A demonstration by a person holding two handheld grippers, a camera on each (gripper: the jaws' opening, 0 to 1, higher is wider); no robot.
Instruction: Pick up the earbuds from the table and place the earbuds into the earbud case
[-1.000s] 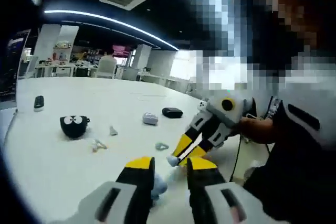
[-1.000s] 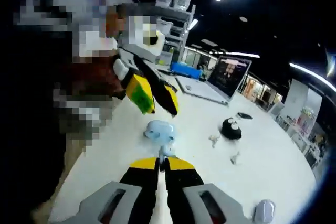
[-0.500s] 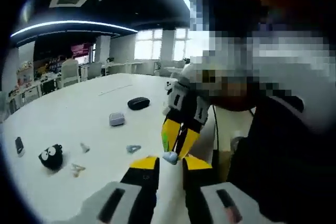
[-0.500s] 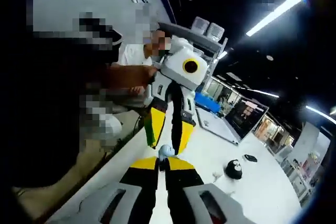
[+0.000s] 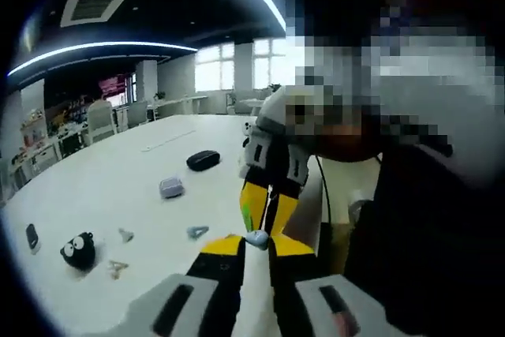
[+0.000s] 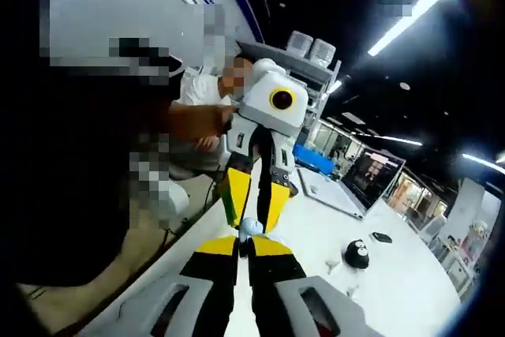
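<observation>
A small pale blue earbud (image 6: 250,229) sticks out of my right gripper (image 6: 249,244), whose jaws are shut on it. In the left gripper view the same earbud (image 5: 256,237) hangs from the right gripper's yellow jaws just above my left gripper (image 5: 256,247). The left jaws stand narrowly apart on either side of the earbud; whether they touch it I cannot tell. Both grippers meet tip to tip above the near edge of the white table (image 5: 118,195). A blue-grey earbud case (image 5: 171,188) lies further out on the table.
On the table lie a black oval case (image 5: 203,160), a round black toy with eyes (image 5: 77,250), small loose earbud pieces (image 5: 197,232) and a black device (image 5: 31,237). An open laptop (image 6: 347,187) stands at the far side. A person's body is close by.
Both grippers have lifted off the table and come tip to tip. The left jaws have narrowed around the earbud, which the right gripper still holds.
</observation>
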